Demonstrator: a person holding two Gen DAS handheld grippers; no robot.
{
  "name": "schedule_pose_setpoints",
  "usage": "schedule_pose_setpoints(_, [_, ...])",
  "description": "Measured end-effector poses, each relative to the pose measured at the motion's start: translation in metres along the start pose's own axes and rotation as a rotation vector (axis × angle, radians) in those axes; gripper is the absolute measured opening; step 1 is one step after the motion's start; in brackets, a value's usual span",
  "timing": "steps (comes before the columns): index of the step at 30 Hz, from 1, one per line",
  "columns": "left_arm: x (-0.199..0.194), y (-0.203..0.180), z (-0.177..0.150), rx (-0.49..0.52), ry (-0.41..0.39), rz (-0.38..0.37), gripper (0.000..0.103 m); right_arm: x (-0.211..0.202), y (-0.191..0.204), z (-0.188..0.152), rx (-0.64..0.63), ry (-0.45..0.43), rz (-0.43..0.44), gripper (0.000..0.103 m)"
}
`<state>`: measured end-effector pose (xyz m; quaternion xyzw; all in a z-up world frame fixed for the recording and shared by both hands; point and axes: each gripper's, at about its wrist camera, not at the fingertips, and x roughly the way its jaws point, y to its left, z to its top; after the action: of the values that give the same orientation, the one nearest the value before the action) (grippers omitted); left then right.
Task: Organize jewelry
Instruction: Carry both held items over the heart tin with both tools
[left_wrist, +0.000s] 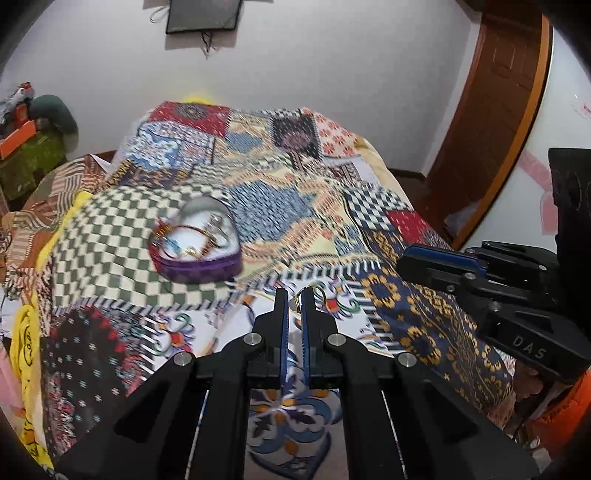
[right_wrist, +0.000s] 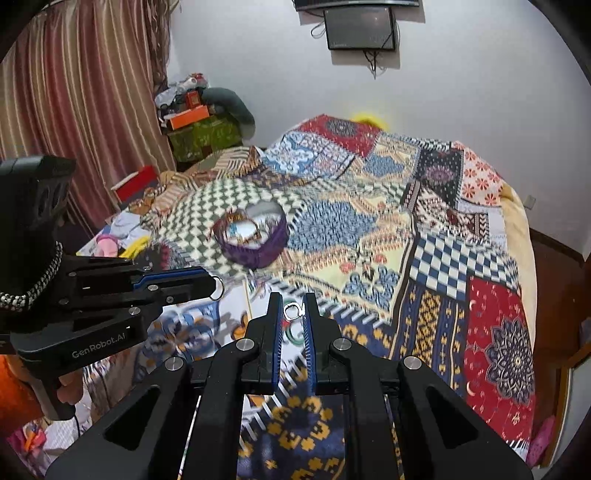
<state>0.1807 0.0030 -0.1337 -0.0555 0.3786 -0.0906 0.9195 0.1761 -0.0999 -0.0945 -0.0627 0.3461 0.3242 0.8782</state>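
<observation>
A purple heart-shaped jewelry box (left_wrist: 195, 245) stands open on the patchwork bedspread, with bangles and earrings inside on a white lining; it also shows in the right wrist view (right_wrist: 251, 236). My left gripper (left_wrist: 294, 301) is shut on a gold ring (left_wrist: 317, 294) and holds it above the bedspread, in front and to the right of the box. In the right wrist view the left gripper (right_wrist: 212, 286) shows that ring (right_wrist: 218, 288) at its tips. My right gripper (right_wrist: 293, 310) is shut on a silver ring (right_wrist: 293, 312), nearer than the box.
The patchwork bedspread (right_wrist: 424, 258) covers the bed. Clutter and an orange box (right_wrist: 186, 116) sit at the far left by a striped curtain (right_wrist: 81, 92). A wooden door (left_wrist: 491, 110) stands at the right. A dark screen (right_wrist: 360, 27) hangs on the wall.
</observation>
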Motion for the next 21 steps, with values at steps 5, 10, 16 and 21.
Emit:
schedule_pose_setpoints(5, [-0.012,0.014,0.009,-0.014,-0.044,0.027,0.005,-0.005,0.007,0.017,-0.016,-0.045,-0.002,0.01])
schedule_pose_setpoints(10, [-0.026,0.028,0.019,-0.023,-0.095,0.064,0.005,-0.008,0.014,0.033,-0.037,-0.087,-0.007,0.01])
schedule_pose_setpoints(16, [-0.035,0.043,0.028,-0.035,-0.137,0.096,0.005,-0.005,0.024,0.049,-0.06,-0.118,0.002,0.01])
schedule_pose_setpoints(21, [-0.032,0.058,0.032,-0.048,-0.145,0.11,0.005,0.009,0.033,0.059,-0.077,-0.122,0.006,0.01])
